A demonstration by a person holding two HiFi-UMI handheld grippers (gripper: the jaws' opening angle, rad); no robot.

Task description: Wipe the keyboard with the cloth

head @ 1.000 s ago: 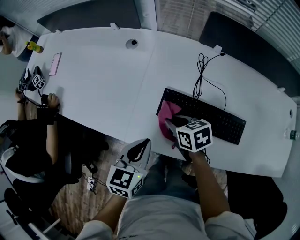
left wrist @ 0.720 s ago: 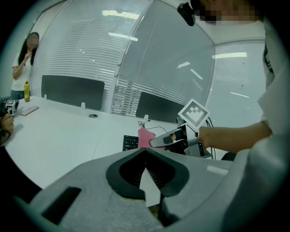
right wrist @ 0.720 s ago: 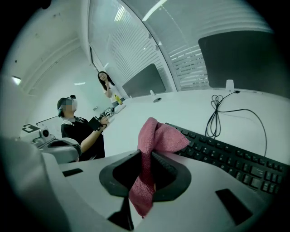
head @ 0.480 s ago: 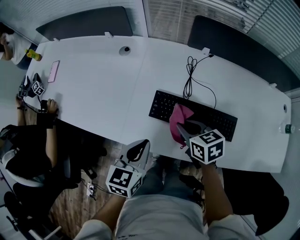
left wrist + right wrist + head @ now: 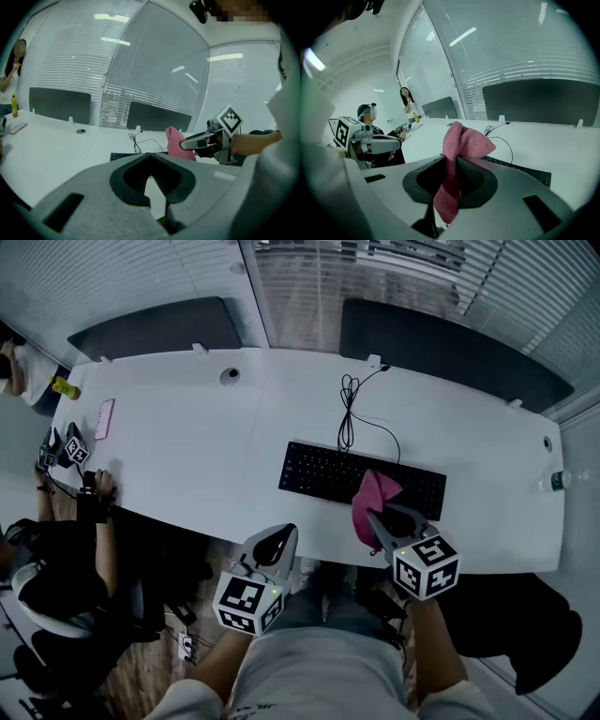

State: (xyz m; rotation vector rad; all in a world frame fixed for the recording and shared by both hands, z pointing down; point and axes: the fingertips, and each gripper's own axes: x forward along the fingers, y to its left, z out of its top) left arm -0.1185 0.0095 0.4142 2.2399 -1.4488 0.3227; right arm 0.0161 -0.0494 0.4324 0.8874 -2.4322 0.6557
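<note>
A black keyboard lies on the white desk, near its front edge. My right gripper is shut on a pink cloth, which hangs over the right half of the keyboard's front edge. In the right gripper view the cloth sticks up from between the jaws, with the keyboard beyond. My left gripper is off the desk's front edge, left of the keyboard, shut and holding nothing. The left gripper view shows the keyboard, the cloth and the right gripper ahead.
The keyboard's black cable coils toward the desk's back edge. A person sits at the desk's left end beside another gripper, a pink phone and a bottle. Dark panels stand behind the desk.
My right gripper has carried the cloth rightward along the keyboard, from its left end to its right half. The left gripper has stayed off the desk's front edge.
</note>
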